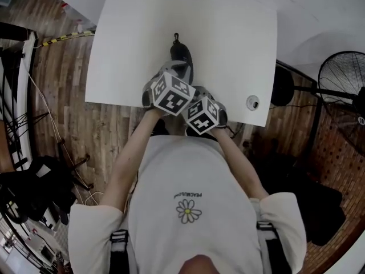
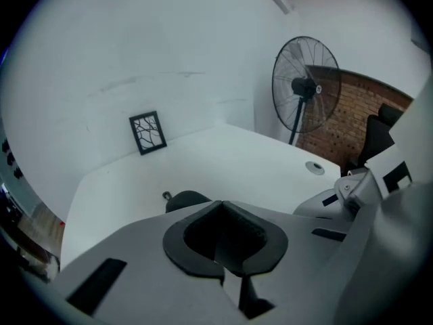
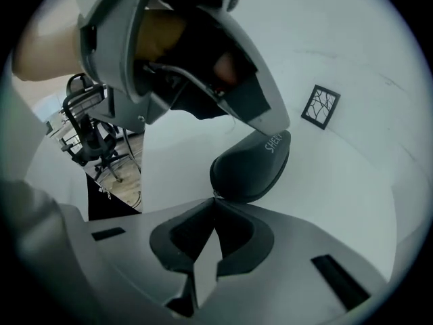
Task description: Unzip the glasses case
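Here the dark glasses case [image 1: 181, 55] lies on the white worktop [image 1: 234, 50], long axis pointing away from the person, its loop [image 1: 176, 37] farthest. Both hands slant down over its near end, side by side: left claw [image 2: 222, 203] pressed together, right claw [image 3: 215, 200] likewise.

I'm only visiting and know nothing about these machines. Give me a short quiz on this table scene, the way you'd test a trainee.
1. True or false: the glasses case lies closed on the white table.
2. What stands at the table's far edge? A) a small black frame B) a mug C) a laptop
3. Fill in: the jaws of the left gripper are ____ (apart or together).

Key: 1 true; 2 A; 3 together.
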Demonstrator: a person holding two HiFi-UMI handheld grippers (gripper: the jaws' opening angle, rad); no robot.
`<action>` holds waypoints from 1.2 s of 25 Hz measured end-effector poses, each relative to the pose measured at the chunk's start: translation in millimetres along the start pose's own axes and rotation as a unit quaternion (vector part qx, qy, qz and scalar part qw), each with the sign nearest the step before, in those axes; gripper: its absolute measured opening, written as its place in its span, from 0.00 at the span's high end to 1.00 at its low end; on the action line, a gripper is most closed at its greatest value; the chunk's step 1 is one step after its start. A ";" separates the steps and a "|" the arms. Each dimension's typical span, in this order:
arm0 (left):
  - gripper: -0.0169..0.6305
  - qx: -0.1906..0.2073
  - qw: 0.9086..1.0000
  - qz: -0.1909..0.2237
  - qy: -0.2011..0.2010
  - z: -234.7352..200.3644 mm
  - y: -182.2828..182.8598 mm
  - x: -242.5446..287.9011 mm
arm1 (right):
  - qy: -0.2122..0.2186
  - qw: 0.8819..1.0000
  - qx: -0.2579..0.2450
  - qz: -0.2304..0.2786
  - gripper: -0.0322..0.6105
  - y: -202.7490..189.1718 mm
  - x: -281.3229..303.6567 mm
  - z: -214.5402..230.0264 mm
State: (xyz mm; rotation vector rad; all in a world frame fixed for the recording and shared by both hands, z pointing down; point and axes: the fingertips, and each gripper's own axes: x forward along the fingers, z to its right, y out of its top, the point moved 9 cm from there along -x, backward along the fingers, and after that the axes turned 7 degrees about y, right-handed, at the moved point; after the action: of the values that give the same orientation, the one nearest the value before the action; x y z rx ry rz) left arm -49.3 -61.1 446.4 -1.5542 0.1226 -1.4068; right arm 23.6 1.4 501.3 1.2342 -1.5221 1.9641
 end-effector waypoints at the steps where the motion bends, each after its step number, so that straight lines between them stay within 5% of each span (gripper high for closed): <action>1: 0.95 0.005 1.000 -0.009 0.002 1.9 -3.7 3.4 | 0.002 1.000 0.001 -0.001 0.94 0.4 1.6 -2.8; 17: 0.95 0.045 0.999 0.013 0.006 9.4 -15.8 11.4 | -0.003 1.000 -0.018 -0.011 0.94 -9.0 -5.6 6.8; 30: 0.95 0.028 1.000 0.010 -0.002 7.3 -14.4 11.9 | -0.031 0.996 -0.072 -0.032 0.94 -2.7 -8.3 60.0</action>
State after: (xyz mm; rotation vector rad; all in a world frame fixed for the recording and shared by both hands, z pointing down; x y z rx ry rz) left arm -47.1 -57.4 466.0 -1.5051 0.0955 -1.3806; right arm 54.9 -50.5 498.3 1.2764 -1.6031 1.7584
